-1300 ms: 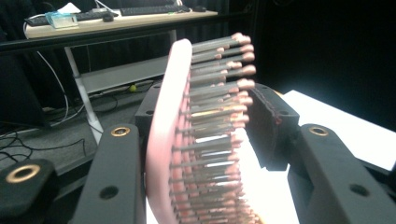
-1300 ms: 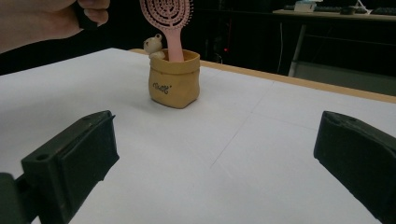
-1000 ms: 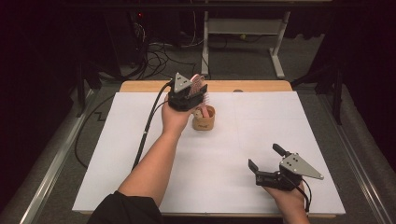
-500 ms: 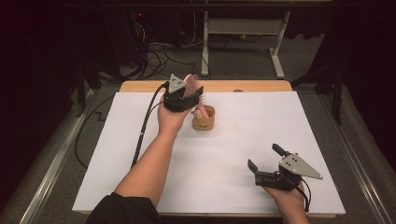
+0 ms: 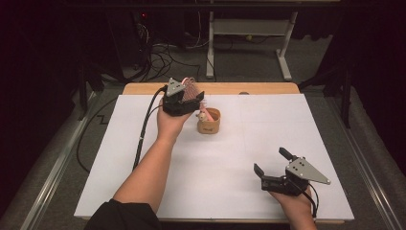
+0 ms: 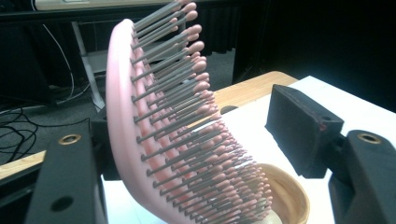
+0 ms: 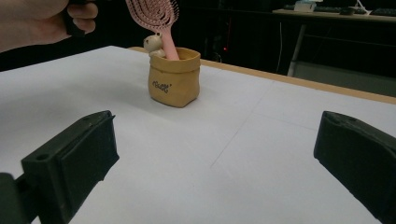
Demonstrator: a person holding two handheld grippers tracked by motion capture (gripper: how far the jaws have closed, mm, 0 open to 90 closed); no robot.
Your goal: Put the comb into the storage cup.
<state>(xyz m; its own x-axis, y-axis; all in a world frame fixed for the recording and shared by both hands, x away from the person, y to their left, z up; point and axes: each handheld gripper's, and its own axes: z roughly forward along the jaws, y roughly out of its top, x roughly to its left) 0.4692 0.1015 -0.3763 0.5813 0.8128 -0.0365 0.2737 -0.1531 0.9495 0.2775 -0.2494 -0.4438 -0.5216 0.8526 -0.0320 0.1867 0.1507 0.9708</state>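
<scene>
My high view hangs above the near edge of the bench (image 5: 143, 191) and looks forward and down, taking in the whole white top and the dim floor beyond. My left gripper view rides on the left tongs (image 5: 184, 98), facing along their jaws toward the far edge, so close that the pink hairbrush (image 6: 173, 126) crowds the middle and the rim of the tan pouch (image 6: 287, 196) sits just below. My right gripper view sits low on the right tongs (image 5: 273, 165), looking level across the bench from well back. All three views share the hairbrush (image 7: 156, 16) and the pouch (image 7: 175, 77), which I also see in the high view (image 5: 208, 120).
</scene>
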